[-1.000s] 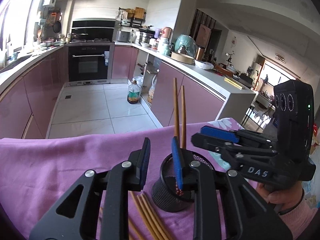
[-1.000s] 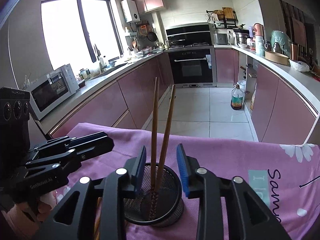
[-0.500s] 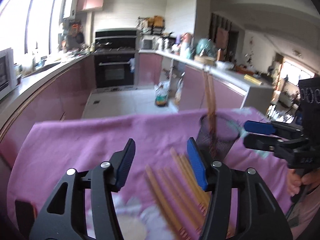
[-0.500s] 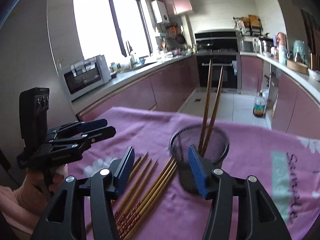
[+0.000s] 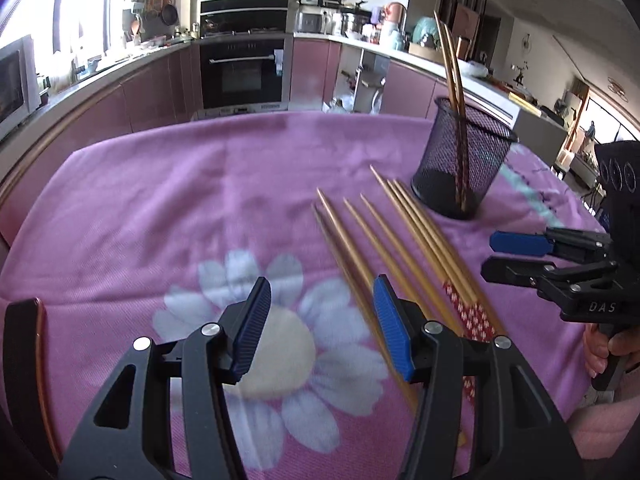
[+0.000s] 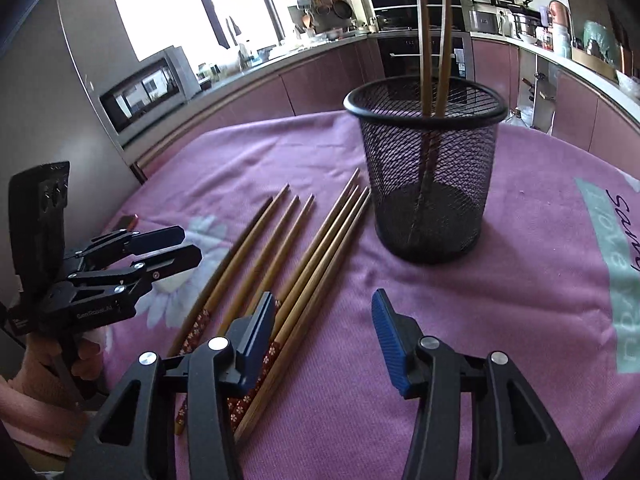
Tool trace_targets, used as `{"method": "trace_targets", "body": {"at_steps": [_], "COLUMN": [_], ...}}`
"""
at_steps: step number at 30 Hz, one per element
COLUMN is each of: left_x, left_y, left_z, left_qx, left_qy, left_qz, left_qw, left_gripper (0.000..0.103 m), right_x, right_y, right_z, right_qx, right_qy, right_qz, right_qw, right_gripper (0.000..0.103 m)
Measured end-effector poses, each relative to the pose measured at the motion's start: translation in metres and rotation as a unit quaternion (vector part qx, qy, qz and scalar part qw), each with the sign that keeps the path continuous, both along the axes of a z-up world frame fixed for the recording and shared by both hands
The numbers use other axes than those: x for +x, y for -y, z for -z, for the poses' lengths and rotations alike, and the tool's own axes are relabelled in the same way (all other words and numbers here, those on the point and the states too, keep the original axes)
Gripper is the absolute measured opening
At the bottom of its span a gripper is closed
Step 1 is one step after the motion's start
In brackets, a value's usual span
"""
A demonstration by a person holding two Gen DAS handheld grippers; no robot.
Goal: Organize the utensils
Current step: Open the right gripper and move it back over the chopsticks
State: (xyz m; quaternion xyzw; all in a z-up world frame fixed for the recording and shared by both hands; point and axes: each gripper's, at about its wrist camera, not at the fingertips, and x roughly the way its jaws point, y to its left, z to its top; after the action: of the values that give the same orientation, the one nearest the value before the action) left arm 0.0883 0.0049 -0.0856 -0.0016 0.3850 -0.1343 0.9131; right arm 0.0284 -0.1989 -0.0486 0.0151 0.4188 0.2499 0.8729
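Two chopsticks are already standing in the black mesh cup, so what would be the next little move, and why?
Probably lower the right tool onto the nearest loose chopsticks and pinch one. Seven lie flat on the purple cloth beside the mesh cup. Both tools are empty. The right one's jaws are closing with nothing between them, its left finger just over the chopsticks.

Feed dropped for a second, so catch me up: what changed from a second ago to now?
Both grippers drew back from the mesh cup and sank toward the loose chopsticks. The left gripper is open and empty; the right gripper is empty, its jaws closing. The two chopsticks in the cup, the cup and the cloth stayed put.
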Motion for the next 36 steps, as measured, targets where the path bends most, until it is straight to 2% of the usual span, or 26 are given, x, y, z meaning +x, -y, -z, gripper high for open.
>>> {"method": "trace_targets", "body": {"at_steps": [10,21,28,31,34,36], "left_x": [-0.006,-0.001,-0.003,-0.002,0.003,0.005], "left_y": [0.016,0.021,0.022,0.017,0.014,0.017], "left_z": [0.009,0.016,0.015,0.015,0.016,0.017], "left_qx": [0.023,0.037,0.042,0.023,0.011,0.02], "left_qy": [-0.014,-0.032,-0.033,-0.046,-0.056,-0.054], "left_qz": [0.024,0.028,0.043,0.047,0.049,0.049], "left_qw": [0.9994,0.9984,0.9976,0.9976,0.9972,0.9971], "left_gripper": [0.051,0.052,0.041,0.034,0.038,0.038], "right_x": [-0.003,-0.005,-0.006,-0.005,-0.003,0.0], "right_y": [-0.007,-0.009,-0.004,-0.001,-0.006,-0.01], "right_z": [0.007,0.008,0.006,0.006,0.007,0.008], "right_qx": [-0.031,-0.052,-0.064,-0.068,-0.079,-0.078], "right_qy": [-0.005,0.0,0.0,-0.002,0.003,0.002], "right_qz": [0.005,0.014,0.024,0.029,0.026,0.023], "right_qw": [0.999,0.999,0.998,0.997,0.996,0.997], "right_gripper": [0.038,0.038,0.037,0.037,0.037,0.036]}}
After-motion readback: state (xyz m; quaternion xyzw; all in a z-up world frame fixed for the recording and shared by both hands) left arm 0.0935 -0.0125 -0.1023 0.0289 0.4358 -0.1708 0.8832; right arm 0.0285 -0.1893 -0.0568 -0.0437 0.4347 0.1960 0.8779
